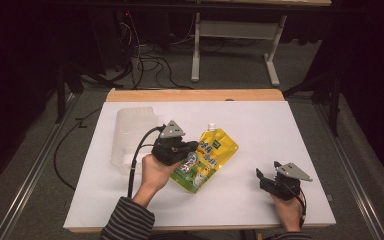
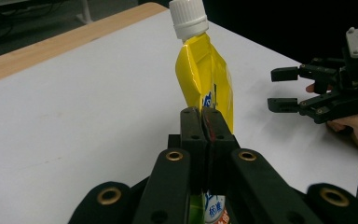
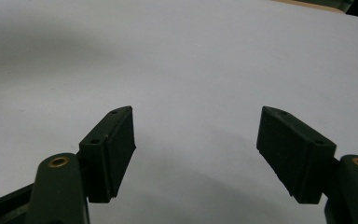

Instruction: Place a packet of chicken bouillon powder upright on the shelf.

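My left gripper [image 1: 184, 148] has its jaws pressed together on the yellow pouch [image 1: 205, 159], pinching the flat body of it low down, near the printed label. In the left gripper view the two black jaws meet with only the thin wall of the pouch [image 2: 204, 77] between them, and the pouch stands up past them with its white cap [image 2: 188, 17] at the top, tilted a little away from me. From the high view the pouch lies slanted near the middle of the worktop [image 1: 260, 125], its cap [image 1: 211, 126] pointing toward the far edge and its lower end under my left hand [image 1: 155, 172]. Whether the bottom of the pouch is touching the white surface I cannot tell.

Just beyond my left hand, toward the far left of the worktop, sits a clear plastic container [image 1: 130, 135], close to the pouch but not touching it.

My right gripper [image 1: 266, 181] rests well apart from the pouch, near the right front corner. Its jaws are spread wide with nothing between them; in the right gripper view only bare white worktop [image 3: 191, 70] lies between the two pads [image 3: 116, 149]. The left gripper view also catches that right gripper [image 2: 286, 88] off to the side, jaws apart.
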{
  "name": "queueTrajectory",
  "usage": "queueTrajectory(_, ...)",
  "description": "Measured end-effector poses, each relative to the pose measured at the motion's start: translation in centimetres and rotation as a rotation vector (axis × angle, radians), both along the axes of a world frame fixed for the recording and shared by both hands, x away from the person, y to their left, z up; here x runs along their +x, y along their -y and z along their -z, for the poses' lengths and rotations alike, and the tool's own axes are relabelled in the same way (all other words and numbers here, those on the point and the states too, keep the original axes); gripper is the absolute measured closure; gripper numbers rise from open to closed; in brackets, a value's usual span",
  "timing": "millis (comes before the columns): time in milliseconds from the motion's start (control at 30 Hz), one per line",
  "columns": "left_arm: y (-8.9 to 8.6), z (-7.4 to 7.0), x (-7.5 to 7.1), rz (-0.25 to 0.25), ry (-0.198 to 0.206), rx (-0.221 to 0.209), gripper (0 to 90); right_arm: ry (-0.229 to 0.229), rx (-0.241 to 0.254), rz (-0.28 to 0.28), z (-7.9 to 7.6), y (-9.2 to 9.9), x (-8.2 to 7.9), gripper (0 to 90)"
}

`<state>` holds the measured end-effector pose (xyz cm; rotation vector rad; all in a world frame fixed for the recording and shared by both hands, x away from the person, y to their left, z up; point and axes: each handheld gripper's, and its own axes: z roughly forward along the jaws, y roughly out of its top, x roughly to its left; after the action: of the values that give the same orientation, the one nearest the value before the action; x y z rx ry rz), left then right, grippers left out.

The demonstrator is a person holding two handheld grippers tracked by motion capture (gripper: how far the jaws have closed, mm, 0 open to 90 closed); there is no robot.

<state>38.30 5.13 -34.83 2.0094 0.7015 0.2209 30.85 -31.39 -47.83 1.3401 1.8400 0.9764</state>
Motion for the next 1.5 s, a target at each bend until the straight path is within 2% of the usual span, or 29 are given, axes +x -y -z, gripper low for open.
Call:
queueTrajectory(133, -1.0, -0.7, -0.2, -0.01, 0.015, -0.014, 89.1, 0.0, 0.004, 0.003, 0.0, 0.0, 0.0, 28.0)
queueTrajectory(167, -1.6, -1.1, -0.4, -0.021, 0.029, -0.027, 89.1, -0.005, -0.002, 0.004, 0.0, -0.1, 0.0, 28.0)
queueTrajectory(300, -2.8, -1.6, -0.3, -0.038, 0.036, -0.047, 89.1, -0.007, -0.012, 0.001, 0.0, -0.1, 0.0, 28.0)
queueTrajectory(433, -3.4, -2.0, -0.3, -0.045, 0.047, -0.031, 89.1, -0.004, -0.004, 0.008, 0.0, -0.1, 0.0, 28.0)
queueTrajectory(533, -4.1, -2.3, -0.5, -0.054, 0.065, -0.036, 89.0, -0.011, -0.013, -0.002, 0.0, -0.1, 0.1, 27.9)
queueTrajectory(733, -5.5, -2.8, 0.0, -0.08, 0.056, -0.074, 89.1, -0.007, -0.011, 0.001, 0.0, -0.1, 0.1, 27.9)
queueTrajectory(867, -6.8, -3.4, 0.0, -0.112, 0.08, -0.078, 89.1, -0.013, -0.014, -0.001, 0.0, -0.2, 0.1, 27.9)
queueTrajectory(1033, -8.1, -3.9, 0.1, -0.139, 0.082, -0.099, 89.1, -0.009, -0.014, 0.001, 0.0, -0.1, 0.1, 27.9)
queueTrajectory(1200, -9.1, -4.2, 0.1, -0.143, 0.084, -0.127, 89.0, -0.011, -0.012, 0.003, 0.0, -0.1, 0.1, 27.9)
queueTrajectory(1300, -10.2, -4.4, 0.0, -0.17, 0.097, -0.141, 89.1, -0.012, -0.023, -0.004, 0.0, -0.2, 0.1, 27.9)
queueTrajectory(1400, -10.8, -4.7, 0.2, -0.187, 0.105, -0.134, 89.1, -0.012, -0.015, 0.002, 0.0, -0.1, 0.1, 27.8)
queueTrajectory(1500, -11.3, -4.9, 0.2, -0.211, 0.129, -0.118, 89.1, -0.008, -0.012, 0.004, 0.0, -0.1, 0.1, 27.9)
